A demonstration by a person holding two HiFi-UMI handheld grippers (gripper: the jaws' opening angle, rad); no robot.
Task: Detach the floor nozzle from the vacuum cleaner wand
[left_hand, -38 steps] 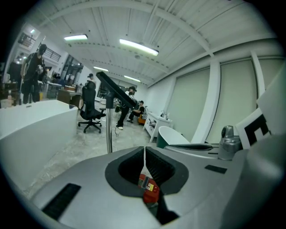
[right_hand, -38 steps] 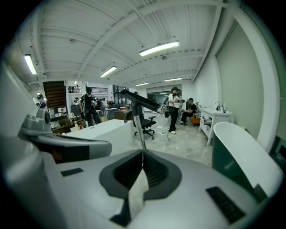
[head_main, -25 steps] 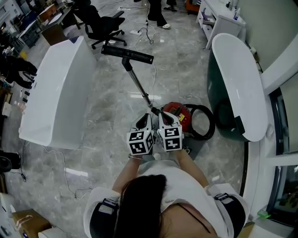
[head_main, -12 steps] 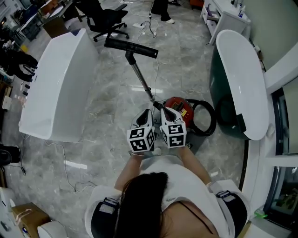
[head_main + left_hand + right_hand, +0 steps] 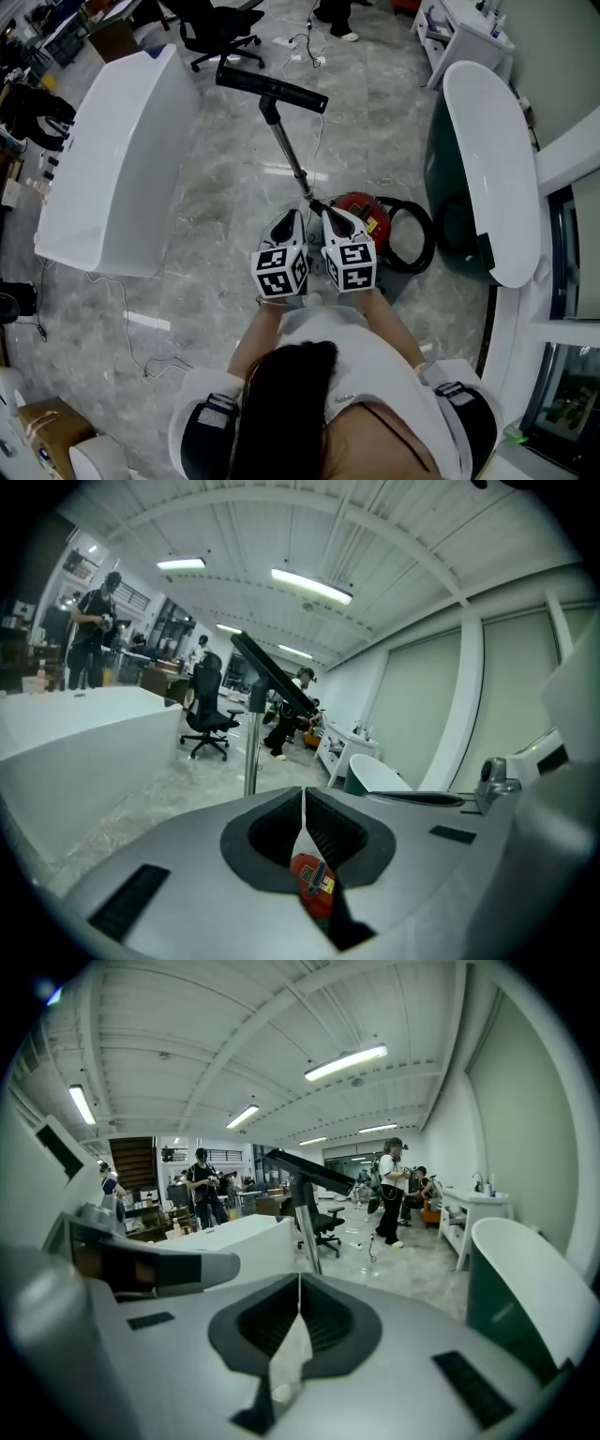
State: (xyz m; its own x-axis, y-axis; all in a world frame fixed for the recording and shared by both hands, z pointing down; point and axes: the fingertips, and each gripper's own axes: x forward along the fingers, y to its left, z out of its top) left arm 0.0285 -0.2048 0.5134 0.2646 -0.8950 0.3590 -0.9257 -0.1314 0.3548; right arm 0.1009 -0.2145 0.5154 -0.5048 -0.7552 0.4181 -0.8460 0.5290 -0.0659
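The left gripper (image 5: 287, 223) and right gripper (image 5: 339, 219) are clenched on nothing. The floor nozzle (image 5: 272, 88) lies at 12 o'clock, well apart from both. One gripper should brace the wand (image 5: 289, 155) near the joint while the other pulls the nozzle off.

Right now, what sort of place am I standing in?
Probably a big open showroom or workshop, not a home. A freestanding bathtub stands on a polished stone floor, an office chair sits farther off, and long strip lights hang over several people standing around.
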